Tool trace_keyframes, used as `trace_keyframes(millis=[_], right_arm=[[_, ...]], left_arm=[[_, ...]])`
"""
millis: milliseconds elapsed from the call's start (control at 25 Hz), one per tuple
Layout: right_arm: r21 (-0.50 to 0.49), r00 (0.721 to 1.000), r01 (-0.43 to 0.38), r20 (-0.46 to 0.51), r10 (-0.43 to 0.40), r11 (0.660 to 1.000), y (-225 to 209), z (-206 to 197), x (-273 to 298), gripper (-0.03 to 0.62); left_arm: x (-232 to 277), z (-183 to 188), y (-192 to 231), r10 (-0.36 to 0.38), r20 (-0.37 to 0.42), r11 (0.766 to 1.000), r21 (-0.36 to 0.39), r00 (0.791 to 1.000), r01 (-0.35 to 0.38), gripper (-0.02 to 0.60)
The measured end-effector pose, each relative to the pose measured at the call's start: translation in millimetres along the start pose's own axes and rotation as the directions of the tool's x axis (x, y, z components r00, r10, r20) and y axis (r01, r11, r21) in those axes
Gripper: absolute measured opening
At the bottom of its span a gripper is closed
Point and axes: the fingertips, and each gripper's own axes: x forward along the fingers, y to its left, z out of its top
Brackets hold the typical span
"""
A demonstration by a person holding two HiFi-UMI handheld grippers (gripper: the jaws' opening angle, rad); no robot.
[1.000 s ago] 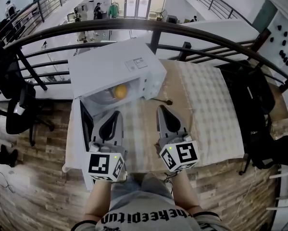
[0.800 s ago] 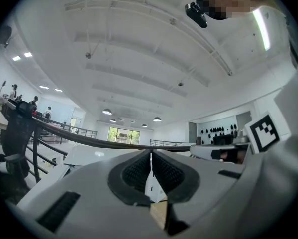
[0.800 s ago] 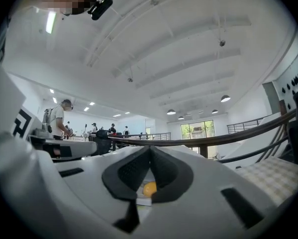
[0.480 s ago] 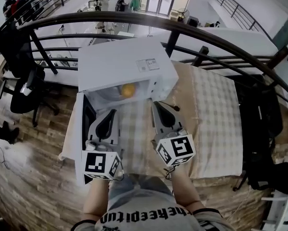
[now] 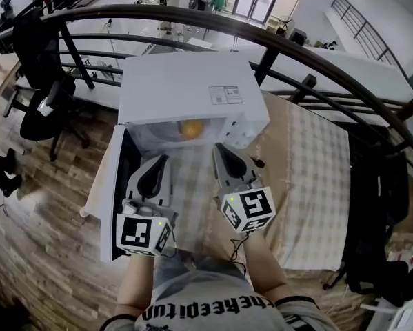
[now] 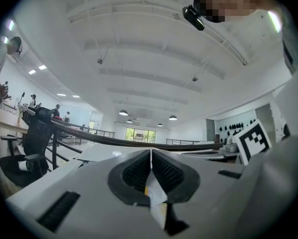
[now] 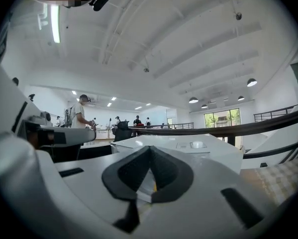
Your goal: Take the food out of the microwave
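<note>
Food: a yellow-orange round lump point(image 5: 191, 127) sat inside the open cavity of the boxy white microwave oven point(image 5: 185, 88), at twelve o'clock in the head view.
Bearing: from the left gripper point(image 5: 163, 160) it lay at about one o'clock, and from the right gripper point(image 5: 218, 147) at about eleven o'clock, apart from both.
Long axis: none to speak of, since the lump looked round.
Nearer hand: the right, by a little, as I judged it.
Door: the white microwave door point(image 5: 111, 205) stood swung open at nine o'clock of the left gripper.
Left jaws: pressed together, with nothing between them.
Right jaws: closed likewise and empty.
Need: the jaws would probably have to part before any grasp.
</note>
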Motion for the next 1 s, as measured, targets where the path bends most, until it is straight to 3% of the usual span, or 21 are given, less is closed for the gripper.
trace_keyframes(millis=[280, 560, 1000], right_arm=[[0.011, 0.997, -0.037, -0.065, 0.038, 0.999, -1, -35, 28, 0.006], [0.069, 0.994, -0.018, -0.105, 0.025, 0.997, -11, -70, 48, 0.018], [0.094, 0.984, 0.021, -0.177, -0.004, 0.995, -22, -121, 79, 0.110]], left_arm=[[7, -15, 9, 0.023, -0.016, 1.000, -0.001, 1.000, -0.023, 0.014], [11, -30, 13, 0.031, -0.041, 1.000, -0.003, 0.999, -0.031, 0.014], [18, -41, 16, 0.041, -0.050, 0.999, -0.001, 0.998, -0.041, 0.014]])
